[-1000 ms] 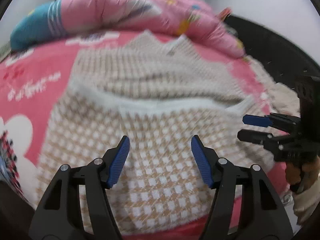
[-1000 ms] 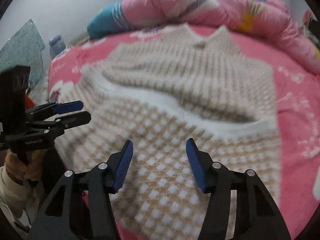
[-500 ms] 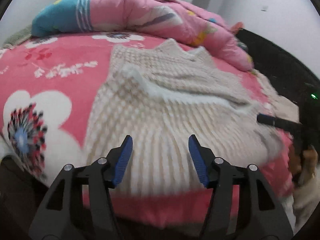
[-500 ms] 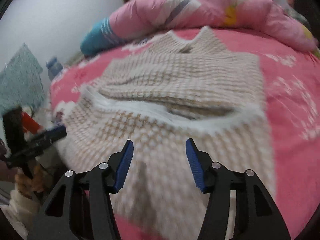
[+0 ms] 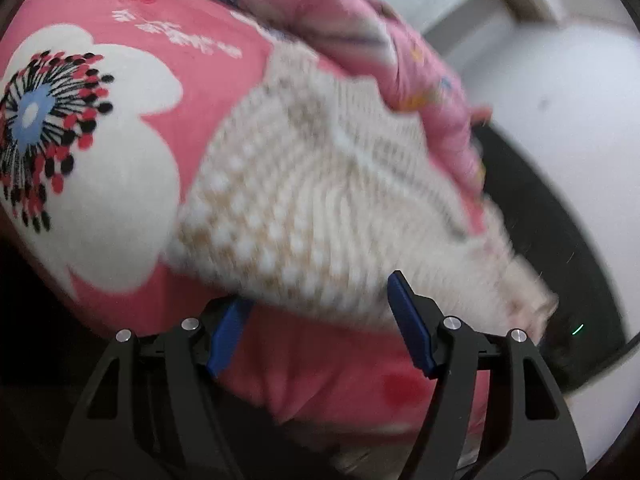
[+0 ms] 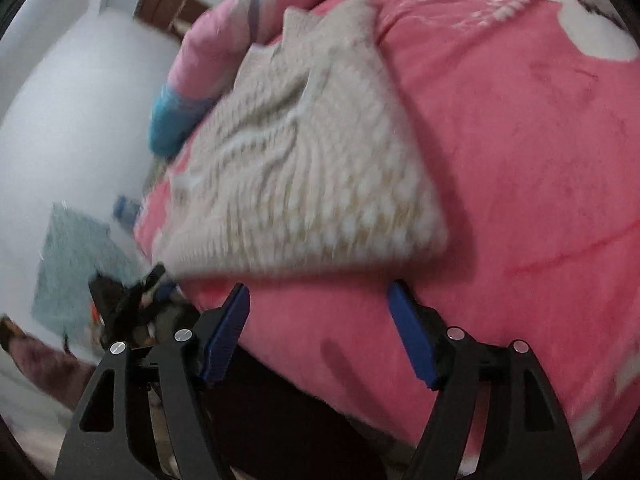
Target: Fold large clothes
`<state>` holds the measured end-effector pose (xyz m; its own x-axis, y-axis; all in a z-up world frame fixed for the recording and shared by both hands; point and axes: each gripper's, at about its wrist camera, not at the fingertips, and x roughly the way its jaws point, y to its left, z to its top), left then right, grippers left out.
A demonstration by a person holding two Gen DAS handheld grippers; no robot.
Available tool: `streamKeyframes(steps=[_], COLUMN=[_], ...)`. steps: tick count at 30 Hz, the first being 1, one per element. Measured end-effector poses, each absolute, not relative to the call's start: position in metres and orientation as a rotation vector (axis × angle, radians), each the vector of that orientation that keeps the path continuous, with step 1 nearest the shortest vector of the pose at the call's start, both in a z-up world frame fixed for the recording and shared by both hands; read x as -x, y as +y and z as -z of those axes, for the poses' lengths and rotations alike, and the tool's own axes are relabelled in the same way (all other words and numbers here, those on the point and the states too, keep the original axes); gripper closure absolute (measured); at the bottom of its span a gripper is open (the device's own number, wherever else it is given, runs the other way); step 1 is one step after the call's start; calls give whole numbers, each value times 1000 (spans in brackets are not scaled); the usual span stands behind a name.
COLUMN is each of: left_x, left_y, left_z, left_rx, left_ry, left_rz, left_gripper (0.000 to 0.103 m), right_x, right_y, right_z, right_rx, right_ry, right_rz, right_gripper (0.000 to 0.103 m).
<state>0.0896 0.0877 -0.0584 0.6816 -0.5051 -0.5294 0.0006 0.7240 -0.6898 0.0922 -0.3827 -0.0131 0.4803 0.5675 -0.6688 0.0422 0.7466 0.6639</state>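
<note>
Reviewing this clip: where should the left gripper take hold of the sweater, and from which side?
Judging by its pose, the sweater is best gripped at its near hem, approached from the bed's front edge. That hem overhangs the pink bedspread just ahead of the open left gripper, so one finger could slide underneath.

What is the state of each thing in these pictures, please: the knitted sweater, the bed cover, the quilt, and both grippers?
Beige and white knitted sweater: folded, lying flat on the bed, not held.
Pink flowered bed cover: spread under the sweater.
Pink quilt with blue end: bunched up beyond the sweater.
Left gripper: open, empty, near the sweater's front edge.
Right gripper: open, empty, short of the sweater.
</note>
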Motion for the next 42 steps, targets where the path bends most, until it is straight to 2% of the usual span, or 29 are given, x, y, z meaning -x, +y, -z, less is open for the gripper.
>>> streamKeyframes(steps=[3, 4, 5, 8, 9, 10, 12, 13, 16, 22, 25, 27, 30, 31, 33, 34, 35, 37, 42], left_x=[-95, -99, -103, -111, -113, -115, -115, -110, -90, -48, -19, -13, -19, -18, -14, -10, -8, -2, -3], left_y=[93, 92, 92, 86, 81, 77, 66, 59, 49, 47, 48, 50, 63, 69, 80, 85, 88, 100, 123], left_z=[62, 66, 71, 68, 63, 58, 42, 29, -9, -46, -35, -7, 38, 45, 42, 35, 30, 15, 0], left_rx=[783, 776, 769, 738, 695, 646, 526, 451, 340, 327, 374, 438, 514, 554, 575, 562, 548, 506, 449], left_ry=[750, 766, 785, 784, 786, 788, 783, 761, 691, 684, 762, 838, 950, 965, 945, 921, 900, 843, 800], left_rz=[297, 265, 231, 166, 138, 115, 72, 51, 40, 92, 135, 137, 121, 122, 110, 107, 95, 41, -117], left_gripper=[39, 42, 53, 64, 70, 75, 85, 92, 93, 94, 93, 88, 77, 72, 64, 59, 58, 59, 60], right_x=[-101, -104, -105, -108, -109, -110, -113, -111, -108, -67, -50, -53, -66, -66, -65, -63, -61, -56, -63], right_y=[-396, -400, -400, -402, -402, -402, -402, -402, -398, -408, -418, -429, -448, -456, -465, -468, -472, -491, -483], right_z=[24, 30, 33, 31, 30, 30, 16, 0, -44, -87, -81, -50, 4, 10, 0, -11, -19, -39, -59], right_rx=[-779, -815, -832, -850, -846, -842, -819, -777, -676, -591, -585, -616, -695, -743, -767, -730, -700, -670, -605], right_ry=[989, 969, 960, 899, 891, 888, 866, 834, 775, 744, 781, 875, 1046, 1050, 1012, 985, 960, 871, 805], right_rz=[-334, -321, -305, -265, -251, -244, -247, -251, -269, -302, -301, -300, -224, -227, -255, -242, -221, -131, -116], right_gripper=[33, 33, 35, 47, 57, 72, 86, 88, 91, 92, 92, 89, 79, 76, 74, 69, 65, 48, 48])
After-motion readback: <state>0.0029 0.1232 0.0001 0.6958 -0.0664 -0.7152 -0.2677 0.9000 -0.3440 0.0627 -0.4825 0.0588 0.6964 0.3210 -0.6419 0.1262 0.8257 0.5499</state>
